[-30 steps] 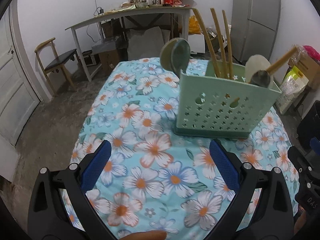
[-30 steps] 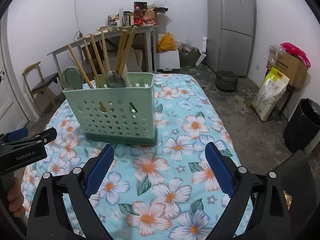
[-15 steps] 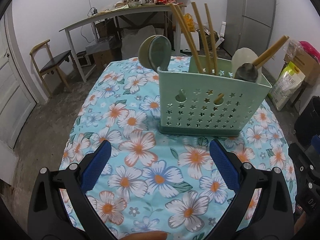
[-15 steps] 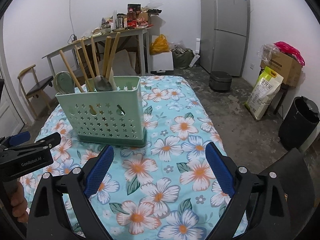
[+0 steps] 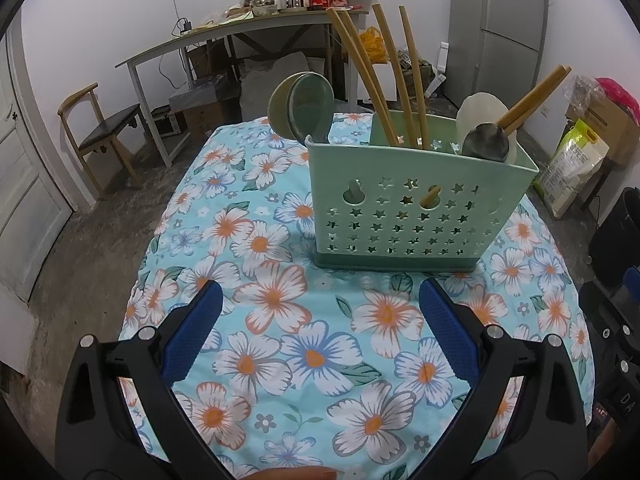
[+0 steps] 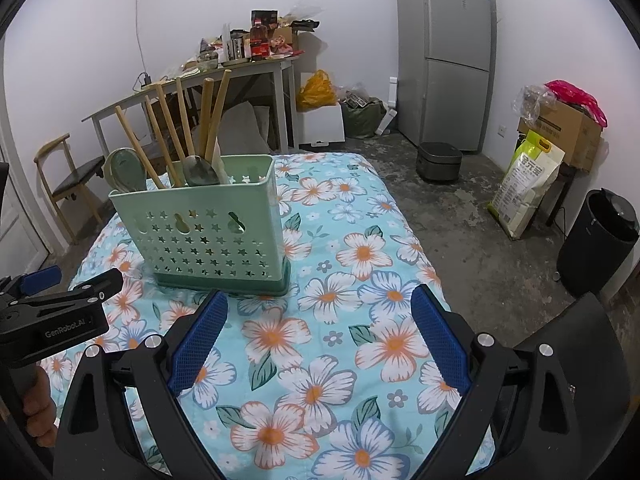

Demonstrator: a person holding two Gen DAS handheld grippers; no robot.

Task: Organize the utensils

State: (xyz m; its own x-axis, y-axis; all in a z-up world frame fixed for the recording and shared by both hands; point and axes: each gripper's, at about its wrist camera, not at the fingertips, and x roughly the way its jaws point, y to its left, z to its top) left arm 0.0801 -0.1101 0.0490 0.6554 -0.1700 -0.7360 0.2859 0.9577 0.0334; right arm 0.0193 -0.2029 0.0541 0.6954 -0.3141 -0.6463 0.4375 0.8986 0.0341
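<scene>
A mint-green perforated utensil holder [image 5: 404, 216] [image 6: 208, 232] stands upright on the floral tablecloth [image 5: 280, 320]. Several wooden chopsticks [image 5: 384, 76] [image 6: 172, 132] lean in it, along with green spoons [image 5: 308, 106] [image 6: 126, 172], a metal spoon [image 5: 486, 142] and a white spoon [image 5: 482, 106]. My left gripper [image 5: 320, 332] hangs open over the cloth, short of the holder, with nothing between its fingers. My right gripper [image 6: 318, 336] is open and empty too, just in front of the holder's right corner. The left tool [image 6: 56, 312] shows at the left edge of the right wrist view, held by a hand.
Table edges drop to a concrete floor on both sides. Behind stand a cluttered grey table [image 6: 192, 92], a wooden chair [image 5: 100, 128], a fridge [image 6: 444, 56], a black bin [image 6: 600, 240], a rice cooker [image 6: 440, 160] and boxes with bags [image 6: 560, 128].
Both grippers have drawn back and shifted, so the holder sits farther off and more centred in the left wrist view. Both stay open and empty; the utensils in the holder are unchanged.
</scene>
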